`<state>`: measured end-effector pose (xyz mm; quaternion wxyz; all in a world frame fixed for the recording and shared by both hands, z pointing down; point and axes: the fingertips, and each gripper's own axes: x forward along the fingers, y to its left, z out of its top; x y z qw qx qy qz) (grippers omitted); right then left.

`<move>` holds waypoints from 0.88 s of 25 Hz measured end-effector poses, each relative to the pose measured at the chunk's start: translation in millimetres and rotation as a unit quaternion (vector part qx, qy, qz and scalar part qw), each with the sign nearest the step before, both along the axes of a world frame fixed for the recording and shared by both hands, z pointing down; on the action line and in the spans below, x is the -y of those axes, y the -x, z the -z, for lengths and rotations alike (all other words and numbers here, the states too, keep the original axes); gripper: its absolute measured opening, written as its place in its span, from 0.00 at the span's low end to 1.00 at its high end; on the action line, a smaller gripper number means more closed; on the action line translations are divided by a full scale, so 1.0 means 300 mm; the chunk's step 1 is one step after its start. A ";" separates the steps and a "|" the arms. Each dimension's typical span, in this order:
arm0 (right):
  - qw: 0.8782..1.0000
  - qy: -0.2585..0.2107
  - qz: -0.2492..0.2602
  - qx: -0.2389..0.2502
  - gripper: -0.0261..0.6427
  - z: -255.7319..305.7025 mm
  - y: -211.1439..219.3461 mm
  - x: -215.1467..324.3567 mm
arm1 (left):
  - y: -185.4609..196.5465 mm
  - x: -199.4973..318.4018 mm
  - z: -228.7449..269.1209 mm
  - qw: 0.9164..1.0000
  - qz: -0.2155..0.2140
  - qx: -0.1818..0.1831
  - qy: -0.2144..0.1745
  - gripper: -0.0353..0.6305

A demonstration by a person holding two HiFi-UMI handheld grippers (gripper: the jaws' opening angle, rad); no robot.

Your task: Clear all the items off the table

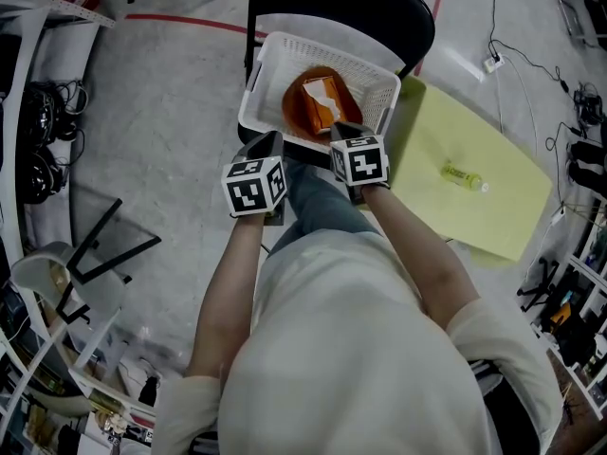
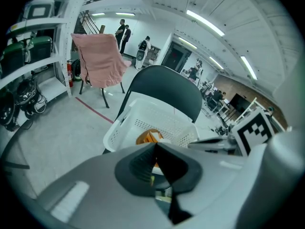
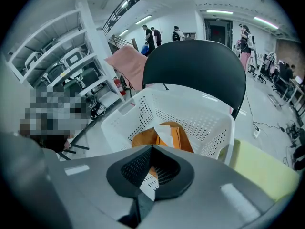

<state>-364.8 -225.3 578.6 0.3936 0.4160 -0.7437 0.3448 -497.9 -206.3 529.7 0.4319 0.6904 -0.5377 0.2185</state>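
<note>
Both hands are over the white perforated plastic basket point(image 1: 254, 112), which sits on the black plastic chair point(image 1: 379, 3). The left gripper point(image 1: 269, 142) has its jaws pressed together with nothing between them. The right gripper point(image 1: 343, 129) is the same, closed and empty. An orange packet with a white patch point(image 1: 318, 102) lies inside the basket. To the right is the yellow-green table point(image 1: 498, 221), with a small yellow-green bottle point(image 1: 463, 176) lying on it, well apart from both grippers. Step looks like drop-off done, between items. Next move calls for bringing the right gripper to the bottle, opening its jaws, closing them across the bottle's body and carrying it to the basket.
</note>
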 end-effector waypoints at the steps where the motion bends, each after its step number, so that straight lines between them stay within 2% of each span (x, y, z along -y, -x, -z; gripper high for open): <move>1: 1.000 -0.001 0.000 0.002 0.04 0.004 -0.003 -0.008 | -0.006 -0.007 0.002 1.000 0.002 -0.001 0.000 0.07; 22: 0.999 -0.039 -0.004 0.030 0.04 0.111 -0.120 -0.259 | -0.103 -0.277 0.075 0.999 0.030 0.005 -0.029 0.07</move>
